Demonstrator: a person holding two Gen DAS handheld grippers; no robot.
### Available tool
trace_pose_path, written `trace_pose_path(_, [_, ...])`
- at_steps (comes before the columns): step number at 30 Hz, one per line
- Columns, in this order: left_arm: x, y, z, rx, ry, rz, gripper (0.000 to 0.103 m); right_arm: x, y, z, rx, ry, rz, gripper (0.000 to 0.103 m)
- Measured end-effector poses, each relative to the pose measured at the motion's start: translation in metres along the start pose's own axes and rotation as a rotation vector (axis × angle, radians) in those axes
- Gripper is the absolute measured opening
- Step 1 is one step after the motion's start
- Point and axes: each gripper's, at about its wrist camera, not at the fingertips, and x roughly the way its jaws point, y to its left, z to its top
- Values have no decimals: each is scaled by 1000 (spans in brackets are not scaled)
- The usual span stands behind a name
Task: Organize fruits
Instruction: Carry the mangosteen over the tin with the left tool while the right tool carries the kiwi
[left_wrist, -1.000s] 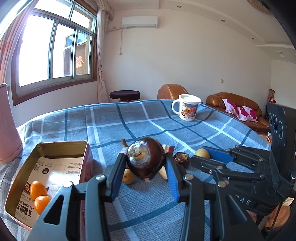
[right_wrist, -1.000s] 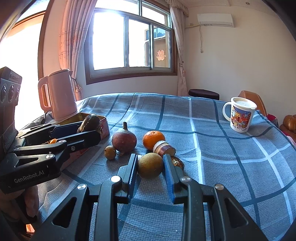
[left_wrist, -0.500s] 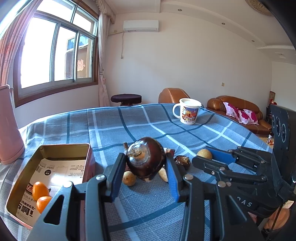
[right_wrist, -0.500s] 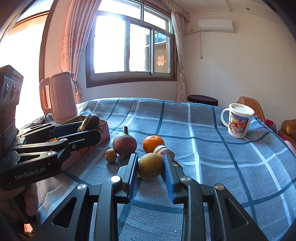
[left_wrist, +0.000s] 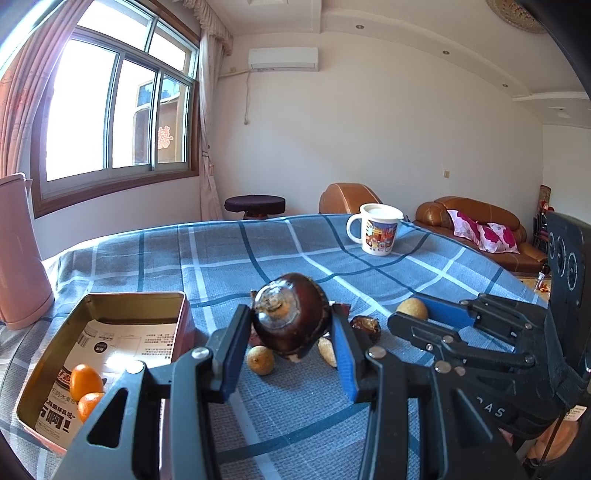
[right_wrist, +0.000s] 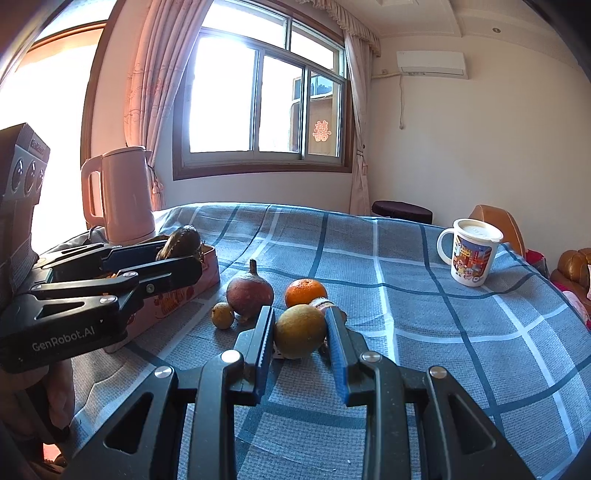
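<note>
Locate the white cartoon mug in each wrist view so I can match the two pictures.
Left wrist view: the white cartoon mug stands right of centre, on the far part of the blue plaid tablecloth, before the brown sofa.
Right wrist view: the mug stands at the right edge, on the same cloth.
Shared landmark: the wall air conditioner.
</note>
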Motion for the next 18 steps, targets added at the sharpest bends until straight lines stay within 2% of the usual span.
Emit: trace_pose_path(18, [-9, 0, 0, -1, -56, 21, 44, -10, 3, -2, -16, -47, -11, 30])
